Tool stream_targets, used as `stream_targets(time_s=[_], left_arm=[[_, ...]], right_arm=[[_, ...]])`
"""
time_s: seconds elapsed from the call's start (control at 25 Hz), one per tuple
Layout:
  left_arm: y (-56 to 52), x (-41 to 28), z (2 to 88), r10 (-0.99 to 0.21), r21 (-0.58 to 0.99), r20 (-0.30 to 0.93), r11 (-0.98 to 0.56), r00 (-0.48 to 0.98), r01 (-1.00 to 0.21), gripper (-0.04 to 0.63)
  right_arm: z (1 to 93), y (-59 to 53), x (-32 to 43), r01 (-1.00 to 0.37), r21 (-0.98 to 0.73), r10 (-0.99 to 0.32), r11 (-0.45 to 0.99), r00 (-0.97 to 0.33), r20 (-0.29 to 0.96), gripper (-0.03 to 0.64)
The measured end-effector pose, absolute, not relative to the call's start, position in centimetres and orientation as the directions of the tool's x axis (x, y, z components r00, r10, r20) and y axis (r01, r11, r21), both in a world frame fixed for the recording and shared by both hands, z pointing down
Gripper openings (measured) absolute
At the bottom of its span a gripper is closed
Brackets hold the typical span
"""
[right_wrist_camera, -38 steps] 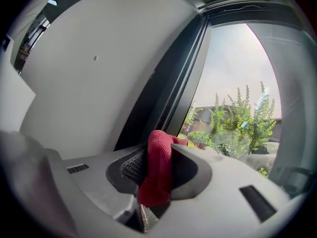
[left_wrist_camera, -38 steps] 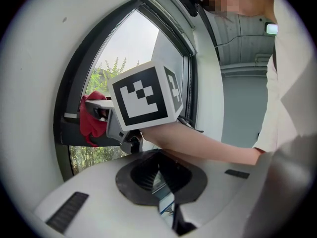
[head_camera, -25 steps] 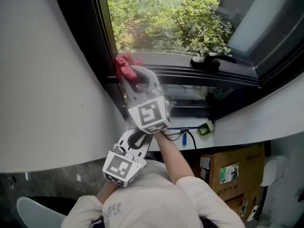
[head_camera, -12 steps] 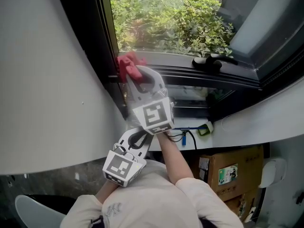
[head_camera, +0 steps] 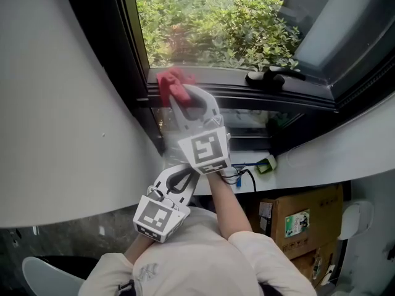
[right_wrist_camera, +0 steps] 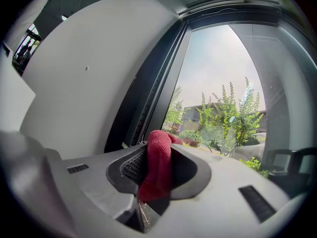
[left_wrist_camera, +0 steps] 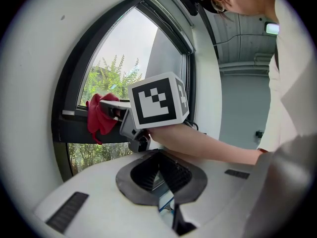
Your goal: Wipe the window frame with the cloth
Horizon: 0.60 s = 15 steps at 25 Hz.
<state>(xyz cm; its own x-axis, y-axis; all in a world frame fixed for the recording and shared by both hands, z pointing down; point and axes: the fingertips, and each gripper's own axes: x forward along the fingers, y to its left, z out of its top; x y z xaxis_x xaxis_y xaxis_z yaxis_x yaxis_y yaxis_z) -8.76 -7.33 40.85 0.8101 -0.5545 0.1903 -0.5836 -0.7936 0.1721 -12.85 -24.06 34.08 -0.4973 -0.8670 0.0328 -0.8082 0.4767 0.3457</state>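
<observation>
The right gripper (head_camera: 177, 96) has its fingers clamped on the red cloth (head_camera: 168, 81), pressing it against the window frame (head_camera: 259, 96) at the frame's lower left corner. I'd judge the wiping barely begun, with the bottom rail toward the handle (head_camera: 271, 78) left to do. The left gripper (head_camera: 187, 176) hangs below the frame, fingers together, empty.

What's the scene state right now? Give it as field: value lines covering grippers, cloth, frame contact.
right hand-held gripper: shut on the red cloth
left hand-held gripper: jaws together, nothing between them, held low, away from the window
cloth position: lower left corner of the window frame, appears pressed against its bottom rail
window handle: on the same rail, right of the cloth
outside: green shrubs
</observation>
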Motion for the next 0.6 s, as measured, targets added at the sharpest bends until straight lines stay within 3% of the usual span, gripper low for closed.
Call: stream_targets(time_s=[0.6], left_arm=[[-6.9, -8.5, 40.6, -0.544, 0.172, 0.187, -0.802, 0.818, -0.573, 0.009]], right_arm=[[33.9, -23.8, -10.8, -0.824, 0.343, -0.882, 0.451, -0.471, 0.028, 0.103]])
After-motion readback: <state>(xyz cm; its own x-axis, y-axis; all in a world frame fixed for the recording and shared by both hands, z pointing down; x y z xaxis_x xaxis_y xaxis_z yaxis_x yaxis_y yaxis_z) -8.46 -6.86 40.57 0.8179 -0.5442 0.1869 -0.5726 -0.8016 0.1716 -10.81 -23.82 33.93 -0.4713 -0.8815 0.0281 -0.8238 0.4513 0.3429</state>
